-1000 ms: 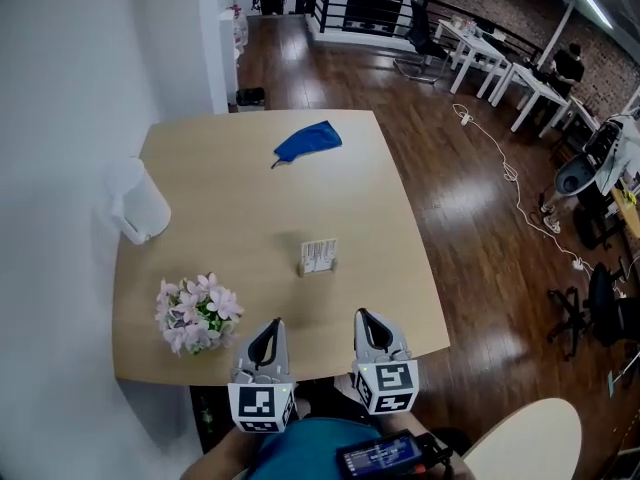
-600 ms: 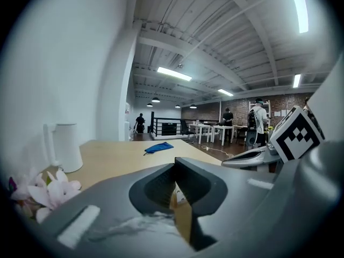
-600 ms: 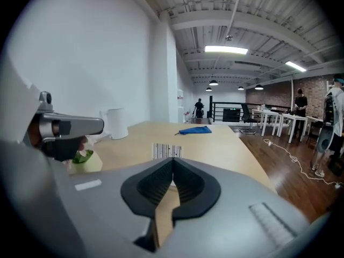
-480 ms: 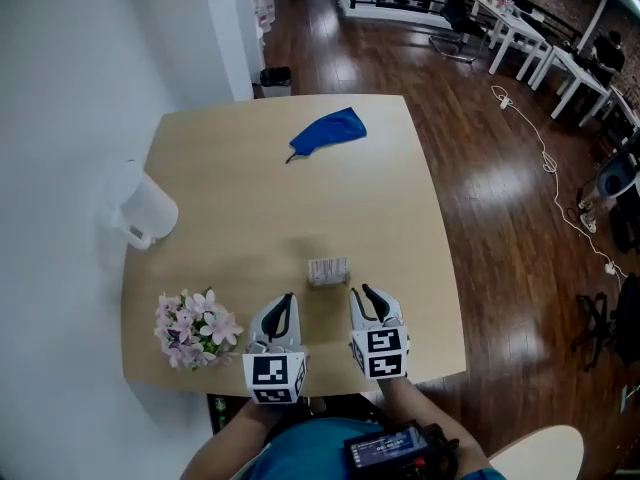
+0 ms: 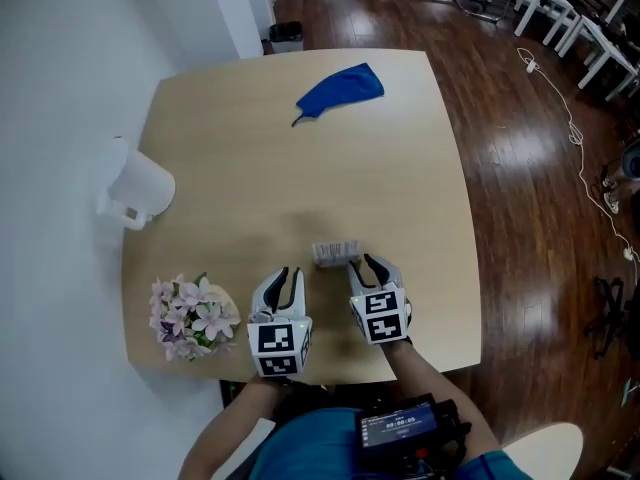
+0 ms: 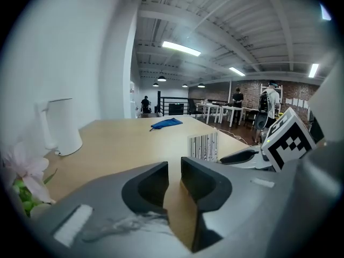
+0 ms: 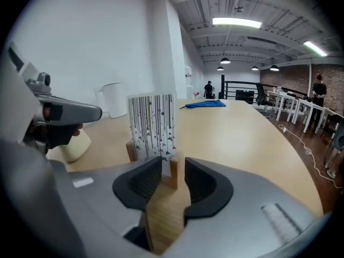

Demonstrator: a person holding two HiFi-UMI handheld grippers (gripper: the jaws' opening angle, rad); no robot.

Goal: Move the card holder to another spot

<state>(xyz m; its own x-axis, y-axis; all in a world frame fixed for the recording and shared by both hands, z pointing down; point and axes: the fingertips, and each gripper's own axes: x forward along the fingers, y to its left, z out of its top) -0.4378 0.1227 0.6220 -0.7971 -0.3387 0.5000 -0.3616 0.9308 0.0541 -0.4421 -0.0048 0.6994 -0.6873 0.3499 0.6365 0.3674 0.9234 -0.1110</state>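
Two grippers at one card holder, its end between the right jaws.

Head view: we count one card holder (image 5: 336,252) on the table's (image 5: 410,158) near half, at eleven o'clock of the right gripper (image 5: 368,264) and one o'clock of the left gripper (image 5: 284,274). One blue cloth (image 5: 340,90) lies at twelve, one white jug (image 5: 140,190) at nine, one flower bunch (image 5: 190,313) at eight. Left gripper view: its jaws are a narrow gap apart, empty. Right gripper view: its jaws have just been opening, and the holder's wooden end stands between them, unpressed.

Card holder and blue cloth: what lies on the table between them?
Nothing: the head view shows only bare table between the card holder and the blue cloth.
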